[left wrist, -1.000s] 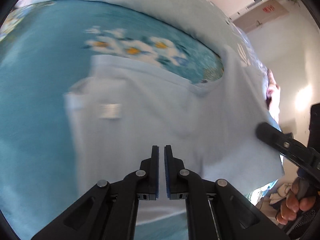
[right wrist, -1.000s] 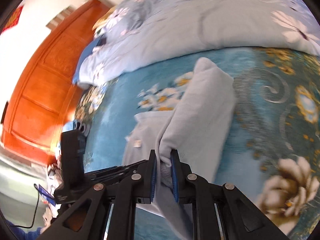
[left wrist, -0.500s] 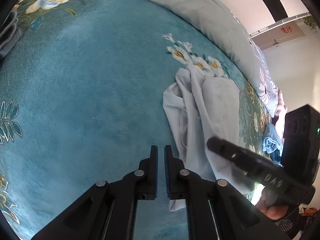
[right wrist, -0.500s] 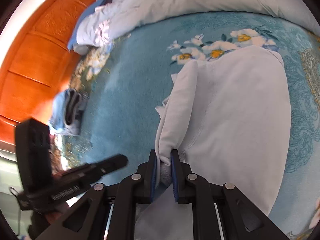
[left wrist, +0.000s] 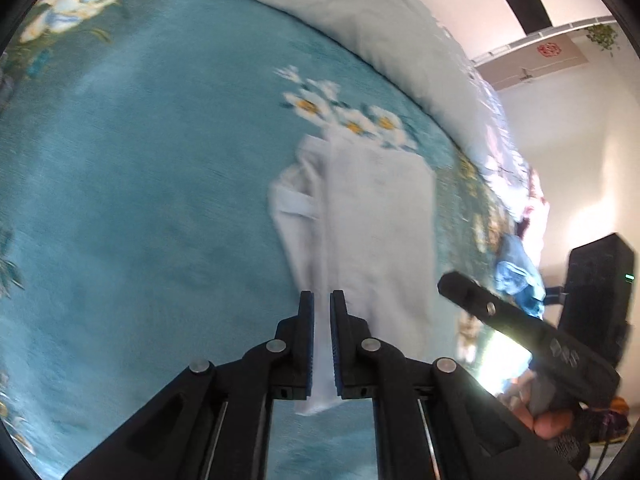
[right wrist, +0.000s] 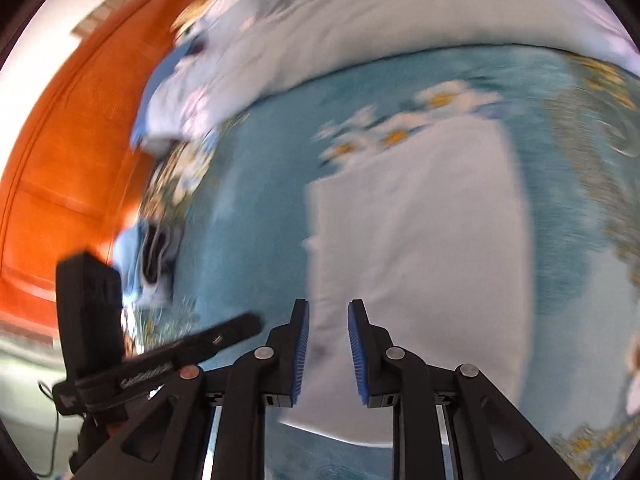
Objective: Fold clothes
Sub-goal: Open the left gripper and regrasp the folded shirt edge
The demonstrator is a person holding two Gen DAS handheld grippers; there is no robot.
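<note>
Left wrist: pale garment, long folded strip.

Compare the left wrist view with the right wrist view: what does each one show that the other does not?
Only the left wrist view shows the left claw from behind, its jaws nearly shut, and a white wall with a red sign. Only the right wrist view shows the right claw from behind, its jaws opening and apart above the cloth, and orange wooden panelling. Both show the pale folded garment lying on the teal flowered bedspread, and the light duvet behind it.
</note>
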